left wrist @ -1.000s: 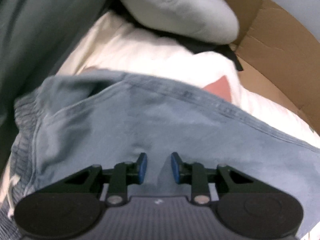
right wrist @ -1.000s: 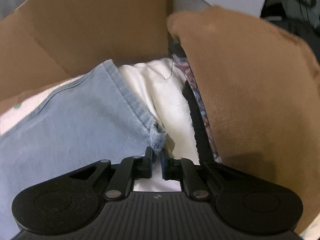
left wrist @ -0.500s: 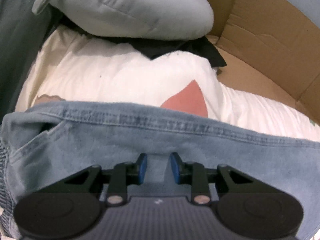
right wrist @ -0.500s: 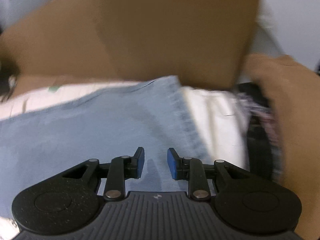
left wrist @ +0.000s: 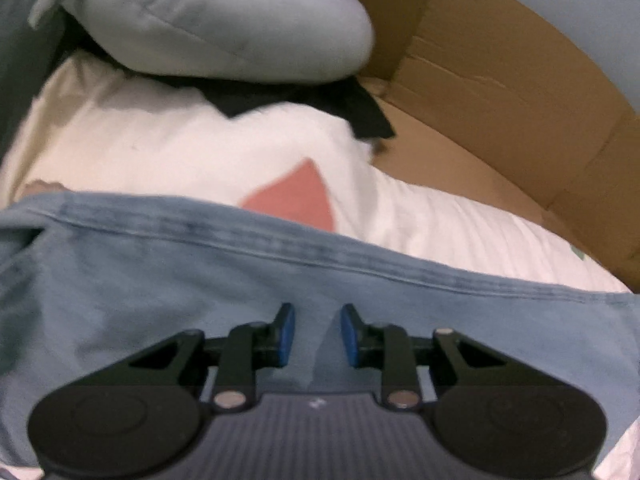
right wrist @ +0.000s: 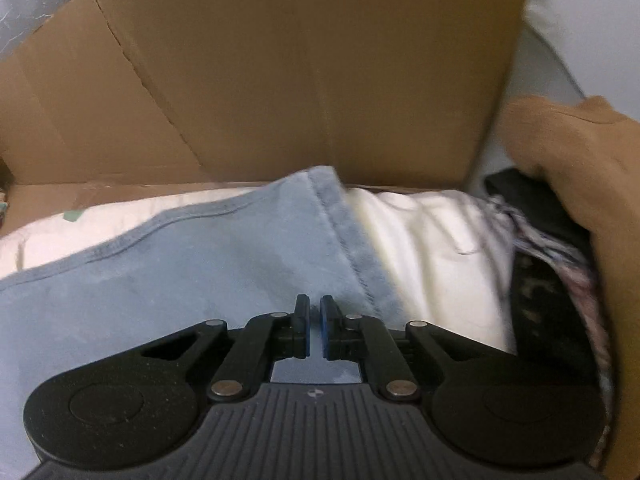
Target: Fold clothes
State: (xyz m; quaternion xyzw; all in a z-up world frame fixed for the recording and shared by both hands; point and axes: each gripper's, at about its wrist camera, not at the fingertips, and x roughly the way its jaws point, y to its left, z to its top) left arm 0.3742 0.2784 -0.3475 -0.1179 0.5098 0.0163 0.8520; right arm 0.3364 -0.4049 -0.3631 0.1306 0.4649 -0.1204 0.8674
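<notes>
A brown cardboard box walls in the far side of the scene, its flaps standing up behind a heap of clothes; in the left wrist view the same box runs along the far right. In the middle lies a blue denim garment, spread flat over a white garment with a reddish patch, its stitched hem running from left to right just beyond the left gripper. That gripper points steeply down at the denim with its blue pads a moderate gap apart; a small ridge of fabric rises between them, but whether the pads press on it I cannot tell. The right gripper has just been closing — its pads stand almost together over the denim garment, near its right hem, with only a sliver of blue showing between them, and no fold is visibly pinched. To the right of that hem lies white cloth, then a dark patterned piece and a tan garment at the right edge. On the far left of the left wrist view a pale grey-blue garment lies bundled over something black.
</notes>
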